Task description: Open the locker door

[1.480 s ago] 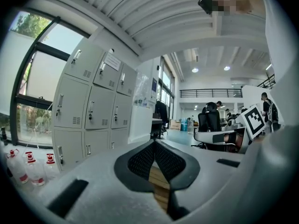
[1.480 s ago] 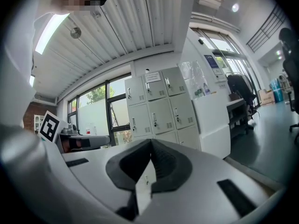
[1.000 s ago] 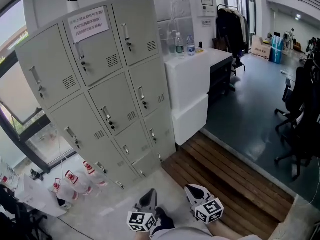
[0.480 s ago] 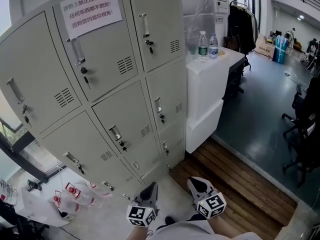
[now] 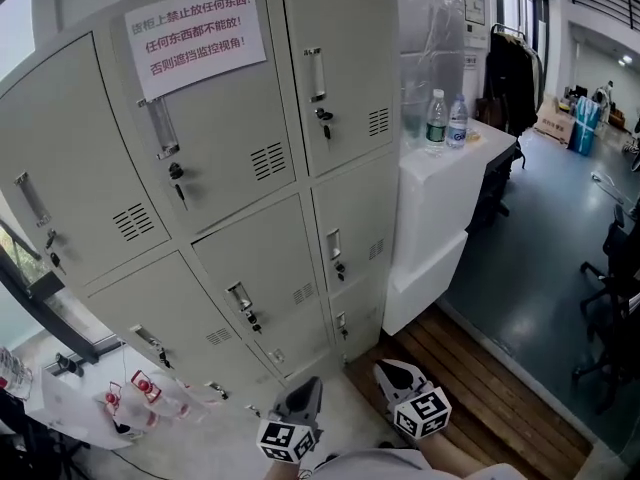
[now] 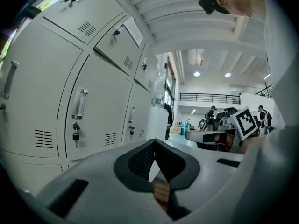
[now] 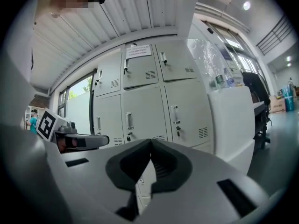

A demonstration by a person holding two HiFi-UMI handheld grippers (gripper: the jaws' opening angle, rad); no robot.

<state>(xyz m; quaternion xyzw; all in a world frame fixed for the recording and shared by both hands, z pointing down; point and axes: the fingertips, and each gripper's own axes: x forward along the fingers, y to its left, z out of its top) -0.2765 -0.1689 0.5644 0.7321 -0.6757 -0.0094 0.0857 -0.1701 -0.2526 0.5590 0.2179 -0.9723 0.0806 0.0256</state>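
Observation:
A grey locker cabinet (image 5: 230, 188) with several closed doors stands ahead of me in the head view. Each door has a clear handle and a key in its lock. A white paper sign (image 5: 195, 38) with red print is stuck on the upper middle door. My left gripper (image 5: 300, 400) and right gripper (image 5: 395, 378) hang low at the bottom edge, well short of the doors, both shut and empty. The left gripper view looks past shut jaws (image 6: 154, 141) at the locker doors (image 6: 93, 101). The right gripper view shows the same doors (image 7: 154, 92) beyond shut jaws (image 7: 150, 141).
A white counter (image 5: 440, 198) with two water bottles (image 5: 436, 118) stands right of the lockers. Wooden boards (image 5: 480, 388) cover the floor at the right. Plastic bottles (image 5: 140, 388) lie on the floor at the left. Office chairs (image 5: 615, 298) stand far right.
The lockers have grown larger and shifted right in the head view as I came closer. Both grippers have stayed low at the bottom edge, still shut.

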